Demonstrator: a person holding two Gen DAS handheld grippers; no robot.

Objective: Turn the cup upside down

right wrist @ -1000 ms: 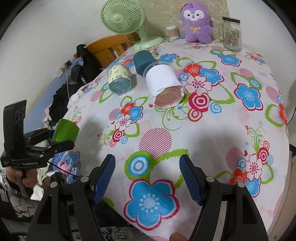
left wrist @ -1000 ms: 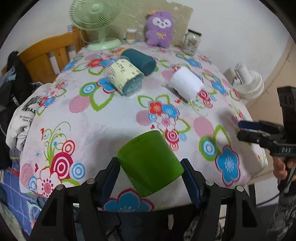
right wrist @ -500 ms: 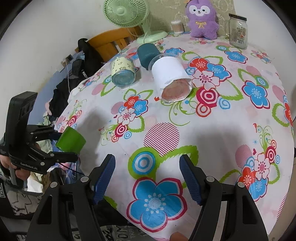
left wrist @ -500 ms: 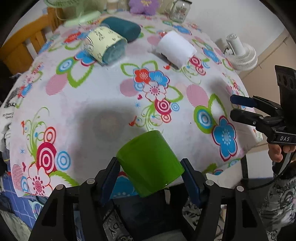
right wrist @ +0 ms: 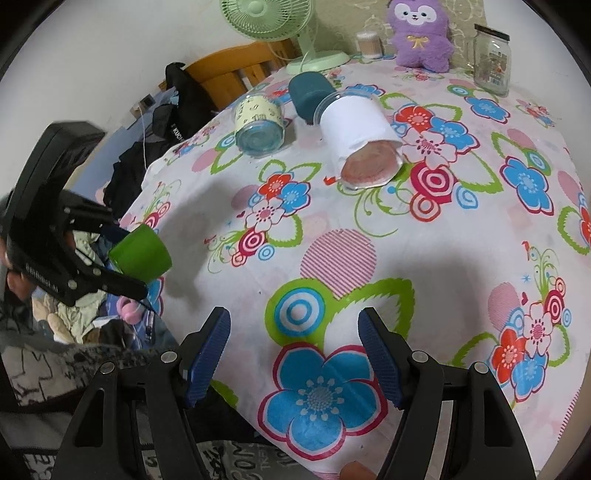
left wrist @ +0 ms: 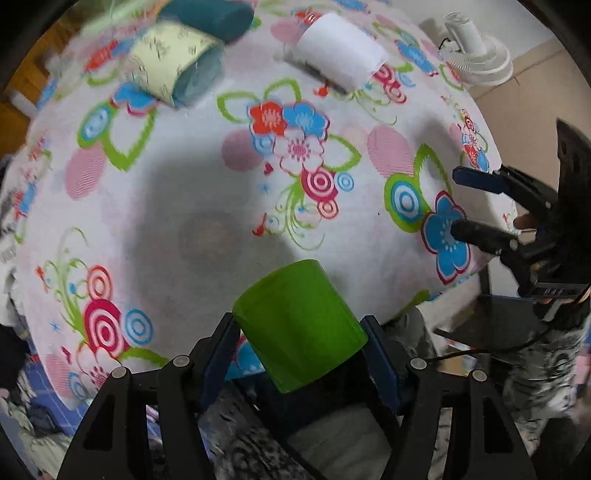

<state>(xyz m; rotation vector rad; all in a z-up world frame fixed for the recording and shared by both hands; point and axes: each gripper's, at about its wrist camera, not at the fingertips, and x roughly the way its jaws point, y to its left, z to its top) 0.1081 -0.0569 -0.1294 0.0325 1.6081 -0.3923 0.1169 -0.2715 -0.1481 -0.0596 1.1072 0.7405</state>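
My left gripper (left wrist: 300, 343) is shut on a green plastic cup (left wrist: 299, 323), held above the near edge of the flowered table (left wrist: 207, 192), its closed base pointing away from me and down toward the table. The right wrist view shows the same cup (right wrist: 140, 253) tilted in the left gripper (right wrist: 118, 258) at the table's left edge. My right gripper (right wrist: 293, 356) is open and empty over the table's front edge. It also shows in the left wrist view (left wrist: 458, 205) at the right.
A yellow-patterned cup (right wrist: 258, 122), a teal cup (right wrist: 308, 92) and a white-wrapped cup (right wrist: 360, 138) lie on their sides at the far part of the table. A green fan (right wrist: 291, 29), a purple plush (right wrist: 421, 33) and a glass jar (right wrist: 491, 59) stand at the back.
My left gripper has tipped forward and moved out over the table with the green cup, so the view now looks down on the cloth. The right gripper has stayed open.
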